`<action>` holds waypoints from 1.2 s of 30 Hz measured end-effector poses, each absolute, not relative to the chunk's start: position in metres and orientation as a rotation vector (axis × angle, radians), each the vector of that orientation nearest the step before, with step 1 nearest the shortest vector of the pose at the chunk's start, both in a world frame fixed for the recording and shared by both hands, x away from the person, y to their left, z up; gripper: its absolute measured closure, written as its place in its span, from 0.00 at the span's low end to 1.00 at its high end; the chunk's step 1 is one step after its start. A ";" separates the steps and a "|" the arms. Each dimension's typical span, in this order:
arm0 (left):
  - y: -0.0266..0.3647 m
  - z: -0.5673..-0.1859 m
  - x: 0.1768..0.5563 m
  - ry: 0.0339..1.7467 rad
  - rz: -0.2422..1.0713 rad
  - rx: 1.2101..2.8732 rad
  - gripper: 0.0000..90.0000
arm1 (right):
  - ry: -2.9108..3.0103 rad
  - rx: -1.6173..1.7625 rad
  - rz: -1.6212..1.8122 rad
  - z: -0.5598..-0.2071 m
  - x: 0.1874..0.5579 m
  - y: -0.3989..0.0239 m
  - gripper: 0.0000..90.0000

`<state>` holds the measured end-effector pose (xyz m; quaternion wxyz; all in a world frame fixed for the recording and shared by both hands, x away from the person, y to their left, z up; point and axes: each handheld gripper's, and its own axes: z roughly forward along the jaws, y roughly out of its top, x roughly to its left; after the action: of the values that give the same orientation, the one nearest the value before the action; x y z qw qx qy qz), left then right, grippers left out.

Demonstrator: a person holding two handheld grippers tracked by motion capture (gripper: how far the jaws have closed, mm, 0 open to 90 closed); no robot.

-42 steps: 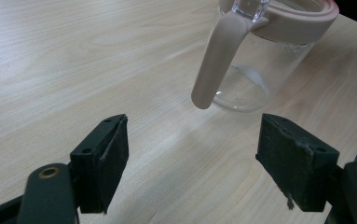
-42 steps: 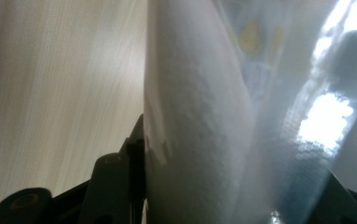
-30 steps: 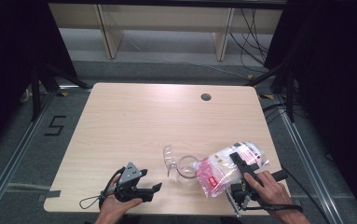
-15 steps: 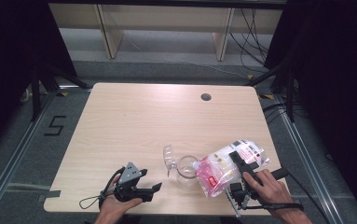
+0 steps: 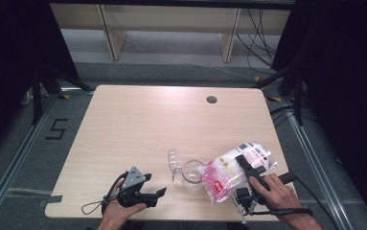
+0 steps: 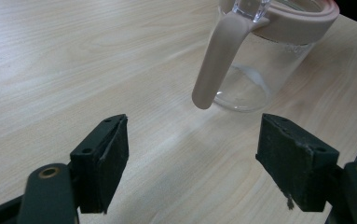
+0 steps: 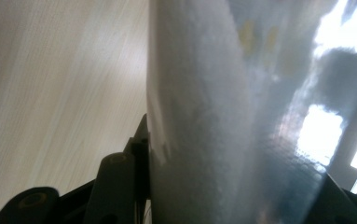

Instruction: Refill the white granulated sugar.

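A clear jar (image 5: 190, 171) with a pink rim and pink handle (image 6: 218, 60) stands near the table's front middle, its clear lid (image 5: 174, 162) flipped open to the left. A plastic bag (image 5: 231, 170) of white grains with a pink-red label lies tilted just right of the jar, its corner at the jar's mouth. My right gripper (image 5: 243, 165) is shut on this bag; in the right gripper view the bag (image 7: 199, 116) presses against the left finger (image 7: 120, 186). My left gripper (image 5: 154, 186) rests open at the front left, its jaws (image 6: 195, 154) facing the jar (image 6: 260, 79), nothing between them.
The wooden table (image 5: 147, 124) has a round cable hole (image 5: 212, 99) at the back right. Wooden shelving stands behind the table on the grey floor, where a "5" mark (image 5: 56, 128) shows at left. Cables trail at the right.
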<state>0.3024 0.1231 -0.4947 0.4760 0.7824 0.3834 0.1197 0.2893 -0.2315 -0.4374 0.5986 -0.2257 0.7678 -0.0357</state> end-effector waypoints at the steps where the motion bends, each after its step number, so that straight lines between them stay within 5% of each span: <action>1: 0.123 -0.495 0.303 0.929 0.296 1.916 0.27 | 1.786 -0.522 -0.080 -0.437 0.289 -0.231 0.63; 36: 0.123 -0.495 0.302 0.945 0.284 1.903 0.27 | 1.791 -0.528 -0.104 -0.434 0.288 -0.228 0.67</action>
<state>0.3018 0.1226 -0.4949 0.4785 0.7794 0.3872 0.1165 0.2885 -0.2283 -0.4342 0.5938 -0.2271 0.7706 -0.0447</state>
